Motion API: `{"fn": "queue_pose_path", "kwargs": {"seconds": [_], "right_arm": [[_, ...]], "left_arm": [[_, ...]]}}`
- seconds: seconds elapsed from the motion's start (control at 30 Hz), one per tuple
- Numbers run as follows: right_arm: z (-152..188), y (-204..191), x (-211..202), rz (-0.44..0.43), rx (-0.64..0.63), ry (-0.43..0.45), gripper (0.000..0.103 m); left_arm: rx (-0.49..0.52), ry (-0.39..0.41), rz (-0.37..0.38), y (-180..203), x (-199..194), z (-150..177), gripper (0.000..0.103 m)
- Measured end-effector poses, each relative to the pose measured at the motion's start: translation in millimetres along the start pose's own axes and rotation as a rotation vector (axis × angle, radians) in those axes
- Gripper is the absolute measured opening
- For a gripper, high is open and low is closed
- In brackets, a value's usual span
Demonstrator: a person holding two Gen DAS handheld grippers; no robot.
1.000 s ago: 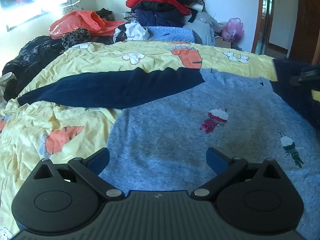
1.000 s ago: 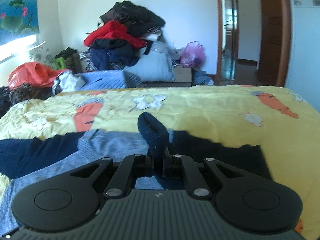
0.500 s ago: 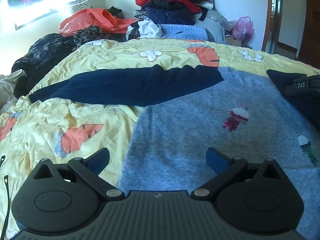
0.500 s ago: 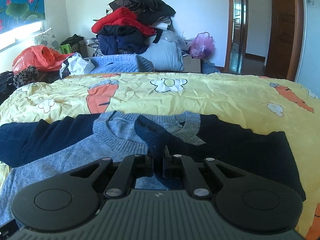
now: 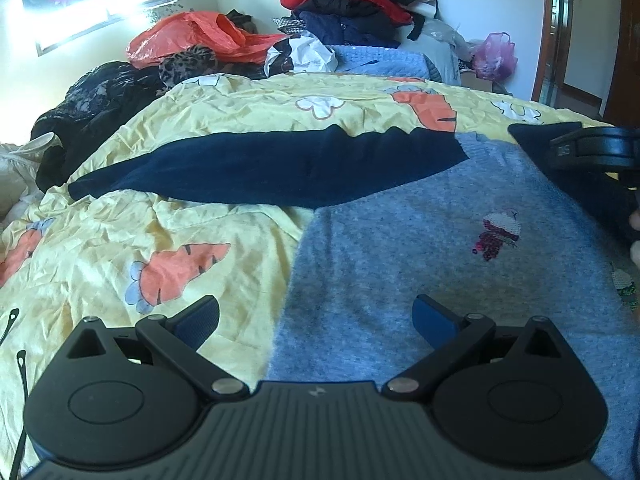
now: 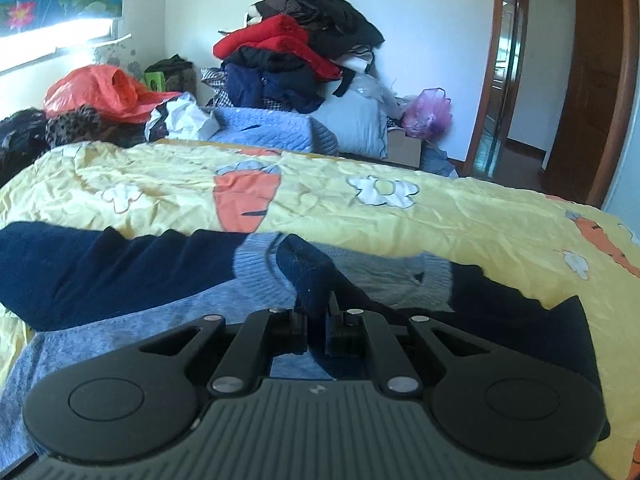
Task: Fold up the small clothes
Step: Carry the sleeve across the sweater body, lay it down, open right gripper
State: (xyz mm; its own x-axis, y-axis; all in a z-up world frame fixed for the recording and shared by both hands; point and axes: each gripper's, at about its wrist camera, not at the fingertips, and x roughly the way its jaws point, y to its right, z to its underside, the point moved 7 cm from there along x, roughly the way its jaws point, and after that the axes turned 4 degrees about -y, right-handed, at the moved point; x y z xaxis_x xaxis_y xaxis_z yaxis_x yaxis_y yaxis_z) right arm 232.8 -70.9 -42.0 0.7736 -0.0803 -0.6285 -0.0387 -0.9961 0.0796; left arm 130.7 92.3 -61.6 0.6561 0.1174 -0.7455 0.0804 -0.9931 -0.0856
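Observation:
A small grey-blue sweater [image 5: 440, 256] with navy sleeves lies flat on the yellow carrot-print bedspread [image 5: 120, 248]. Its left navy sleeve [image 5: 260, 168] stretches out to the left. My left gripper [image 5: 316, 318] is open and empty, low over the sweater's left side edge. My right gripper [image 6: 318, 316] is shut on the cuff of the right navy sleeve [image 6: 312, 276], which is folded in over the chest below the collar [image 6: 360, 268]. The right gripper also shows at the right edge of the left wrist view [image 5: 592, 148].
A tall pile of red, black and navy clothes [image 6: 296, 48] stands at the far wall. An orange plastic bag [image 5: 188, 38] and dark garments [image 5: 100, 100] lie at the bed's far left. A pink bag [image 6: 428, 116] and an open doorway [image 6: 504, 80] are at the right.
My left gripper has moved left, from over the sweater's body to its left side edge. My right gripper has carried the right sleeve cuff inward over the chest and lowered it.

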Motion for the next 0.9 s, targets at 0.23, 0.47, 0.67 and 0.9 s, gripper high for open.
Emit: {"fn": "queue_pose_path", "kwargs": {"seconds": [0.23, 0.47, 0.67, 0.9], "right_arm": [[1.1, -21.7, 6.5, -0.011, -0.017, -0.013, 0.016], [2.6, -30.7, 14.2, -0.005, -0.020, -0.023, 0.016], [1.0, -40.9, 13.3, -0.028, -0.017, -0.009, 0.016], [10.7, -44.1, 25.1, -0.103, 0.011, -0.077, 0.025]], "left_arm": [[-0.010, -0.010, -0.006, -7.3, 3.7, 2.0, 0.103], [-0.019, -0.018, -0.005, -10.1, 7.5, 2.1, 0.103], [-0.017, -0.017, -0.007, -9.5, 7.9, 2.3, 0.103], [-0.018, -0.020, -0.020, -14.1, 8.7, 3.0, 0.103]]}}
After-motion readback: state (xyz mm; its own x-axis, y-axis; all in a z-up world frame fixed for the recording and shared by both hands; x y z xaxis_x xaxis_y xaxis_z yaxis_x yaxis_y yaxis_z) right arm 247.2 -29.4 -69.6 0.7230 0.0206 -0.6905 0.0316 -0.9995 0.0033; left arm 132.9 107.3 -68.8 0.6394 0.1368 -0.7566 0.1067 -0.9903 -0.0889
